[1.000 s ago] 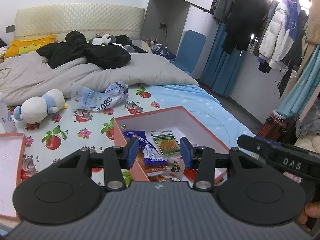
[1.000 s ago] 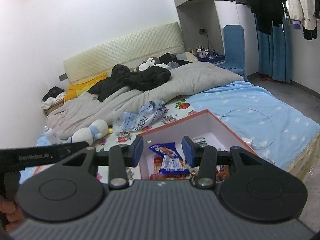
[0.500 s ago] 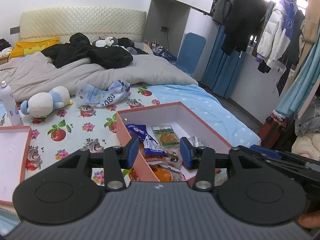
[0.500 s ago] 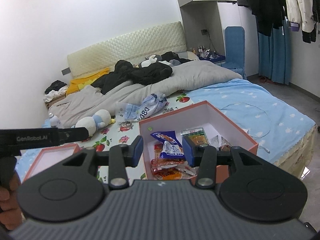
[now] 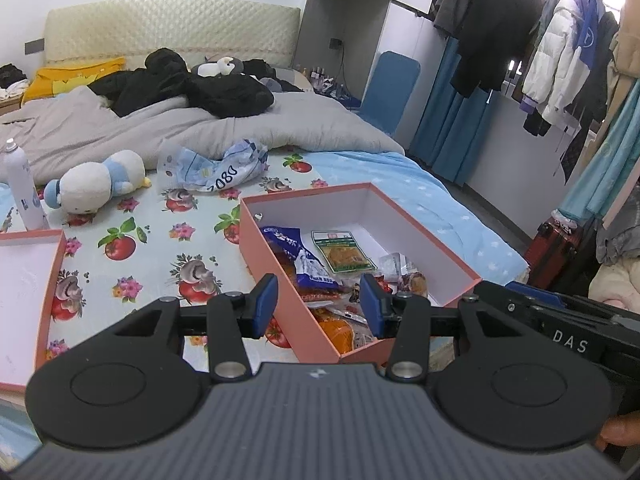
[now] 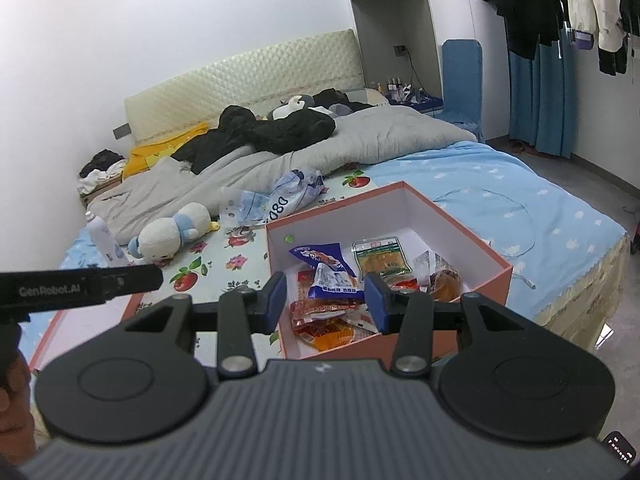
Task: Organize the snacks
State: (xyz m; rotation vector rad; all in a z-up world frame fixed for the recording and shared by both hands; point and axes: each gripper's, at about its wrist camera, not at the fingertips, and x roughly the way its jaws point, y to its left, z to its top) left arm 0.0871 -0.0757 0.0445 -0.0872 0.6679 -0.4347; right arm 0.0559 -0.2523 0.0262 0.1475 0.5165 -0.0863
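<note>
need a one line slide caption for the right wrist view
Open right gripper hovers empty above a pink box of snack packets on a bed.

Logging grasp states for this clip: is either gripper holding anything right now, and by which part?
Nothing is held. The left gripper and right gripper are both open, above the snacks in the box.

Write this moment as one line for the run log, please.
left gripper: open, empty | right gripper: open, empty | pink box: lid off, snack packets inside | grasp: none
</note>
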